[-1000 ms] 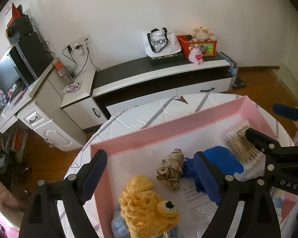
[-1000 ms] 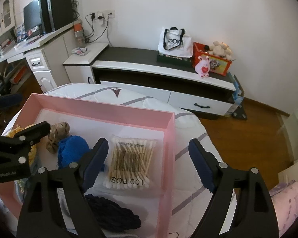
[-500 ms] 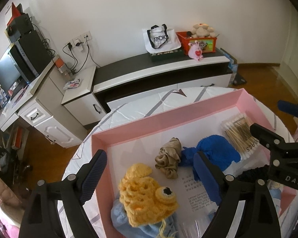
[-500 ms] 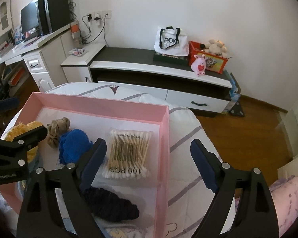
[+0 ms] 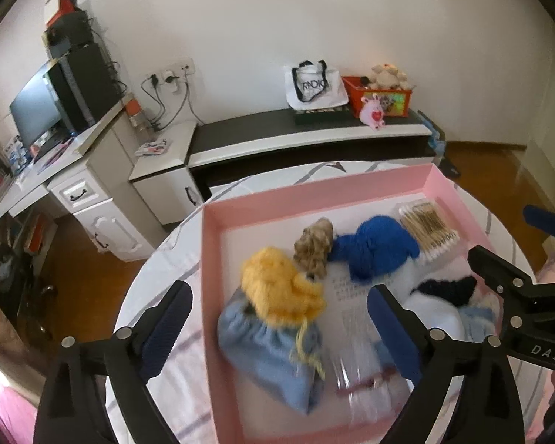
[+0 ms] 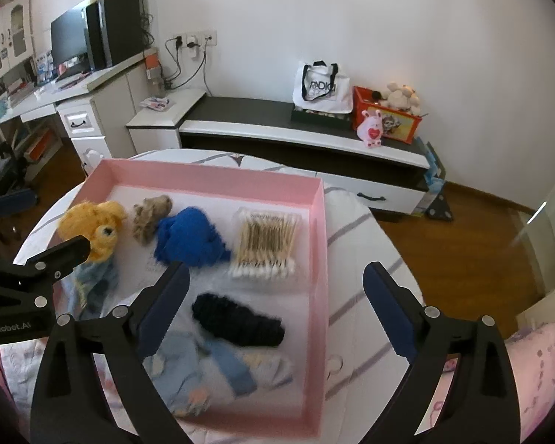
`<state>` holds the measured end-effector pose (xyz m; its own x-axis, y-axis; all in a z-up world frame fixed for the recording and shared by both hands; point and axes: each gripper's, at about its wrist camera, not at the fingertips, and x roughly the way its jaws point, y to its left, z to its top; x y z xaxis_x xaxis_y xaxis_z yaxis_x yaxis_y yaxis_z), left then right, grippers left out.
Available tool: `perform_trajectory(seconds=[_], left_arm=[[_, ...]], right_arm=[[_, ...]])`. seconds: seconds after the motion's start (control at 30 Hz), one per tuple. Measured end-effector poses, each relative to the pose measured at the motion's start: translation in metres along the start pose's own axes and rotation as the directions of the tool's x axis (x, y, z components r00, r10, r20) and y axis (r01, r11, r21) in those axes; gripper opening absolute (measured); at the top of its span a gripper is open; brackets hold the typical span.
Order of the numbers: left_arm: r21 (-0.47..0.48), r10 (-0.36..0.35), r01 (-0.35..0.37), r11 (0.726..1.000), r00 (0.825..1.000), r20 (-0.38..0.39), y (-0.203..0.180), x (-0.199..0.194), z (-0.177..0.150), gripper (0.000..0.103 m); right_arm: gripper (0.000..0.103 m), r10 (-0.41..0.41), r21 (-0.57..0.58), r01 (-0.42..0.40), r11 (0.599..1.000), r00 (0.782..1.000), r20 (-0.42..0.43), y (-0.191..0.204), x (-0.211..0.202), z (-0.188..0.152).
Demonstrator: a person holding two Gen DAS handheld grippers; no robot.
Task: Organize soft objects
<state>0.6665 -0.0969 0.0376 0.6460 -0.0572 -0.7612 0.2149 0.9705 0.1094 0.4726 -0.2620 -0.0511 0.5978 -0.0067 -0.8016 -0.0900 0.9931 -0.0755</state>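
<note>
On a round table (image 6: 355,229) sits a pink tray (image 6: 316,259) of soft things; the black knit piece (image 6: 236,320), lying crosswise, is probably nearest the right gripper (image 6: 273,296). Both grippers, left gripper (image 5: 277,314) included, gape wide, empty.

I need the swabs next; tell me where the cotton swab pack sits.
In the right wrist view, the cotton swab pack lies inside the pink box, against its right wall, just right of the blue knit item.

One pink tray (image 6: 320,229), one cotton-swab pack (image 6: 266,246), perhaps six soft items, bottom ones blurred.
</note>
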Motion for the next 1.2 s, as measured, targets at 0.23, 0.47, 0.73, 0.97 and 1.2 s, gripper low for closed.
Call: perform_trajectory(seconds=[0.23, 0.47, 0.73, 0.97, 1.2], left_arm=[[-0.04, 0.008, -0.007, 0.999, 1.0, 0.026, 0.0, -0.047, -0.05, 0.102], [-0.064, 0.05, -0.045, 0.997, 0.996, 0.075, -0.006, -0.098, -0.092, 0.103], [-0.12, 0.081, -0.063, 0.991, 0.986, 0.143, -0.02, -0.16, -0.142, 0.103], [-0.152, 0.076, -0.048, 0.987, 0.98, 0.183, -0.023, -0.204, -0.179, 0.103], [-0.169, 0.084, -0.041, 0.985, 0.963, 0.256, -0.026, -0.251, -0.204, 0.103]], right_arm=[[0.102, 0.006, 0.015, -0.007, 1.0, 0.999, 0.047, 0.012, -0.041, -0.03], [0.103, 0.002, 0.037, -0.006, 0.999, 0.995, 0.102, 0.023, -0.085, -0.061], [0.103, -0.022, 0.095, 0.003, 0.995, 0.98, 0.2, 0.031, -0.136, -0.096], [0.103, -0.038, 0.122, 0.004, 0.993, 0.96, 0.277, 0.039, -0.178, -0.126], [0.103, -0.086, 0.14, 0.043, 0.989, 0.942, 0.324, 0.041, -0.21, -0.145]])
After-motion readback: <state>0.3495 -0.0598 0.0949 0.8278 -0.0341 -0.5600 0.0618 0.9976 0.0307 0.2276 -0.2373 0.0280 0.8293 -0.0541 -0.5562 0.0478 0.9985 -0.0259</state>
